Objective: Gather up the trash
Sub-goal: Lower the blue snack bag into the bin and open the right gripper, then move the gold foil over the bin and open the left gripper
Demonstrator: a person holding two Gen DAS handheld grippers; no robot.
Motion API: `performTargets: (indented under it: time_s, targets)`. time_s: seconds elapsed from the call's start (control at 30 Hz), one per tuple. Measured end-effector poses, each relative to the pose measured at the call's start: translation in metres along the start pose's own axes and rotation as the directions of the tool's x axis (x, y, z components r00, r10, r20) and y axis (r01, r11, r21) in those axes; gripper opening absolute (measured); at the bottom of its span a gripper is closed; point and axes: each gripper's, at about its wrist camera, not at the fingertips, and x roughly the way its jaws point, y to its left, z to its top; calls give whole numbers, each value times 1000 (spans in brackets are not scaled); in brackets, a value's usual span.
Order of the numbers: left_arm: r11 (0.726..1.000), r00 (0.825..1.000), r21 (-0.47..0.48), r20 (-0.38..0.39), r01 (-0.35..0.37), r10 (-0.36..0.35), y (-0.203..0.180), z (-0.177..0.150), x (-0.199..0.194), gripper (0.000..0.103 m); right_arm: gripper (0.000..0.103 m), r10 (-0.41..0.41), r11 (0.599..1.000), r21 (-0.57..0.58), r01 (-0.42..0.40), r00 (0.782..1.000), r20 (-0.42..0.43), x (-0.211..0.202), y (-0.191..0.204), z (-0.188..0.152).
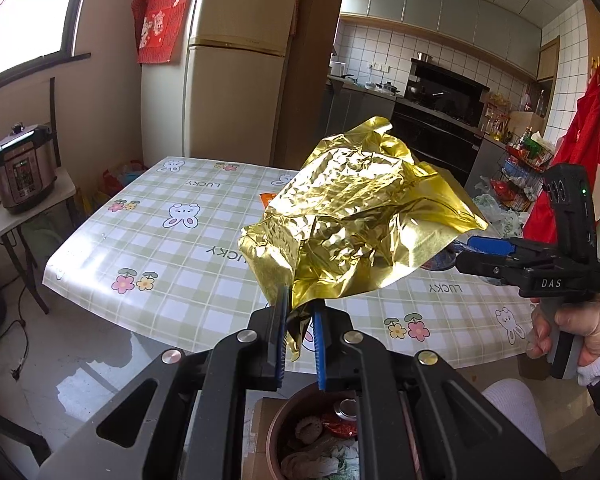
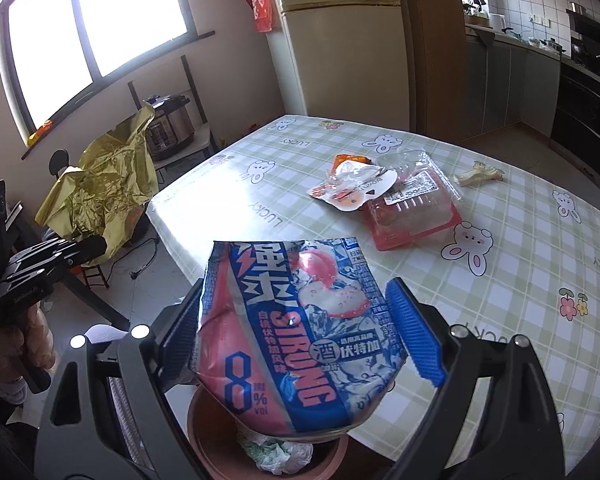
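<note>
My left gripper (image 1: 298,312) is shut on the lower corner of a crumpled gold foil sheet (image 1: 356,216) and holds it up over the table's near edge; the foil also shows at the left of the right wrist view (image 2: 100,184). My right gripper (image 2: 296,320) is shut on a crushed blue-and-pink drink can (image 2: 296,320), held above a brown round bin (image 2: 268,452) with trash in it. The bin also shows below the left gripper (image 1: 316,440). The right gripper appears at the right of the left wrist view (image 1: 484,256).
The checked table (image 2: 500,280) carries an orange-white wrapper (image 2: 348,188), a clear plastic tray with pink base (image 2: 412,208) and a small pale scrap (image 2: 478,174). A pressure cooker (image 1: 22,168) stands on a side table at left. A fridge (image 1: 236,64) is behind.
</note>
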Motion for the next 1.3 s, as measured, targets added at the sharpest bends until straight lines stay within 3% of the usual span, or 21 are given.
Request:
performTargets:
  time_s: [0.3,0.63,1.0,1.3]
  targets:
    - [1000,998,-8,63,-10,11,4,-12,-54,11,87,33,999,-22,-34,999,-18,-23,50,-24]
    - [999,996,-34,86,-3,6,13,-19,-73,11,88,63,996,-52,-66,996,-60,-24,84,-41]
    - [1000,999,15,46,10,-10,5,-20,-57,11,97,3,999,-34,-1,999,45,-49,64,-15]
    - [994,995,52,-32,96,-94,-17,-28,-36,11,97,-39,999,6,38,988,147,-84,39,4]
